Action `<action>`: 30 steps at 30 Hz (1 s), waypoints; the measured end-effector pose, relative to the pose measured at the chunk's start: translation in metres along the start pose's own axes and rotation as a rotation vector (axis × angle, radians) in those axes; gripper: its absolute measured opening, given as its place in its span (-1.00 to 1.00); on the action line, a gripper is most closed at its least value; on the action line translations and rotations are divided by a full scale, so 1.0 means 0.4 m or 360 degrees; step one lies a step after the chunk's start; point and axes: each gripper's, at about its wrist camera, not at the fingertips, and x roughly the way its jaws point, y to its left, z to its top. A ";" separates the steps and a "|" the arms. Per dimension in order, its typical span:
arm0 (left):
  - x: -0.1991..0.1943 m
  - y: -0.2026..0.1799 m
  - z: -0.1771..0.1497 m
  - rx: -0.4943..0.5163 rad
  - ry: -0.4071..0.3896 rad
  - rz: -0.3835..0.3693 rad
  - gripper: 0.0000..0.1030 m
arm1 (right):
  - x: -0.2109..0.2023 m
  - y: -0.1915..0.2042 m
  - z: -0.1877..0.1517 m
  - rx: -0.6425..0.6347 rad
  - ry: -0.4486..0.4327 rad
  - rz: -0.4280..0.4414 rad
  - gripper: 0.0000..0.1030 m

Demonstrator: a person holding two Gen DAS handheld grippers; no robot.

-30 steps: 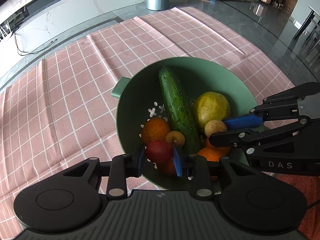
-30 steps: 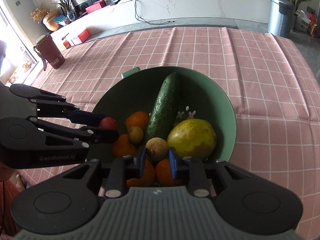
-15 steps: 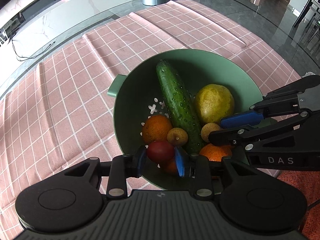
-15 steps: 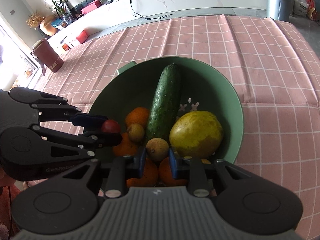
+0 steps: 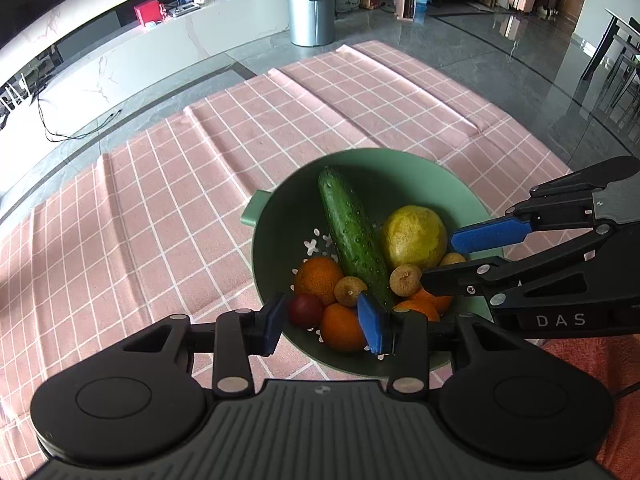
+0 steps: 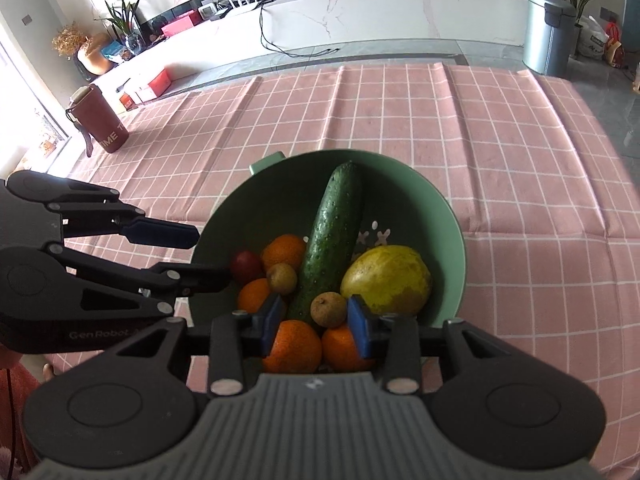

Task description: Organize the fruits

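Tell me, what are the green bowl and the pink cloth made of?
The bowl looks like matte plastic: smooth, evenly coloured, with cut-out drain holes and a moulded handle. The cloth seems a thin woven or coated fabric: it keeps sharp fold creases. Neither is certain by look alone.

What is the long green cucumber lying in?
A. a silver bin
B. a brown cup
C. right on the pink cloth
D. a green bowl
D: the cucumber lies slantwise inside the green bowl, with oranges and a big yellow fruit around it, and the bowl stands on the pink checked cloth.
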 end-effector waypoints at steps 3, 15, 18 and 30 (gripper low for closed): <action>-0.057 0.003 -0.008 -0.0035 -0.0089 0.0029 -0.04 | -0.054 0.023 0.004 -0.0037 -0.0081 -0.0042 -0.15; -0.279 -0.004 -0.148 -0.0254 -0.0551 0.0197 0.23 | -0.283 0.153 -0.108 -0.0129 -0.0624 -0.0285 0.35; -0.309 -0.014 -0.188 -0.0290 -0.0653 0.0279 0.33 | -0.320 0.182 -0.161 -0.0095 -0.0742 -0.0320 0.48; -0.288 -0.066 -0.306 -0.0379 -0.0802 0.0557 0.56 | -0.323 0.283 -0.340 -0.0033 -0.0988 -0.0528 0.66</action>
